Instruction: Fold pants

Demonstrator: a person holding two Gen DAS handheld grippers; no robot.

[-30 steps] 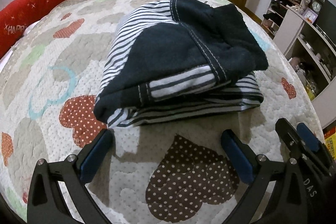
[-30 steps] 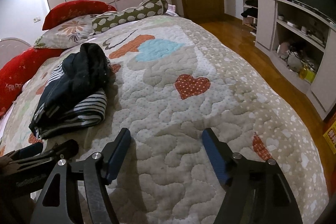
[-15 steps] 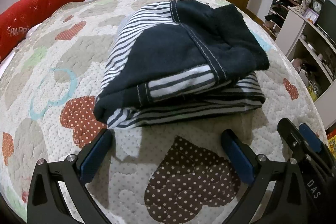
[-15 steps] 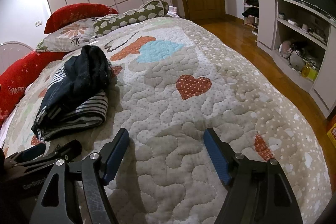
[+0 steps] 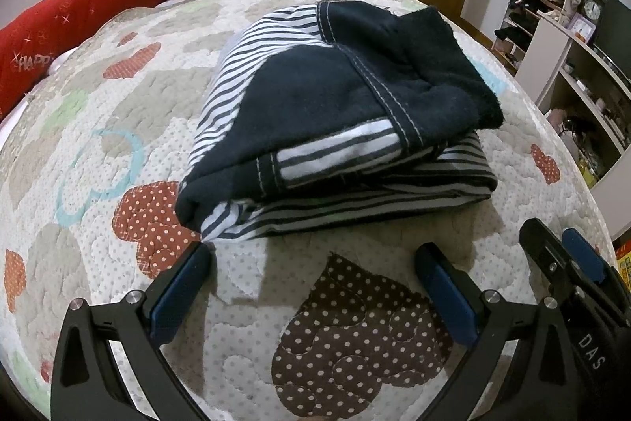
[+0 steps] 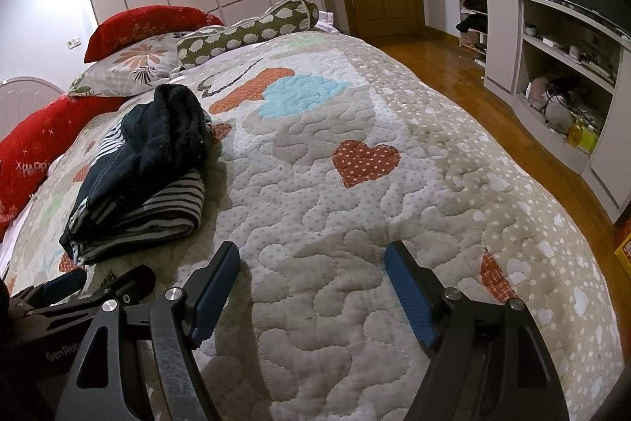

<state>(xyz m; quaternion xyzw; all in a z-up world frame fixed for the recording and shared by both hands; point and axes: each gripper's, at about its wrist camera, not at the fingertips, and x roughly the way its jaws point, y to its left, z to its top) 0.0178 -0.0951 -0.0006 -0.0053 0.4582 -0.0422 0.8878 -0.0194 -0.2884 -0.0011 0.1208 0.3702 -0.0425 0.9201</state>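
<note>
In the left wrist view, the pants (image 5: 335,129) lie folded in a pile on the bed (image 5: 98,129). The left claw (image 5: 311,283) sits just in front of them, wide apart and holding nothing.

In the right wrist view, the right claw (image 6: 311,283) is wide apart too, over the bare quilt. The pants (image 6: 142,168) lie off to its left, near the pillows (image 6: 134,62).

The left camera sits low and close to the folded pants (image 5: 339,121), facing the pillows. The right camera sits beside it, showing the pants (image 6: 142,172) on its left.
</note>
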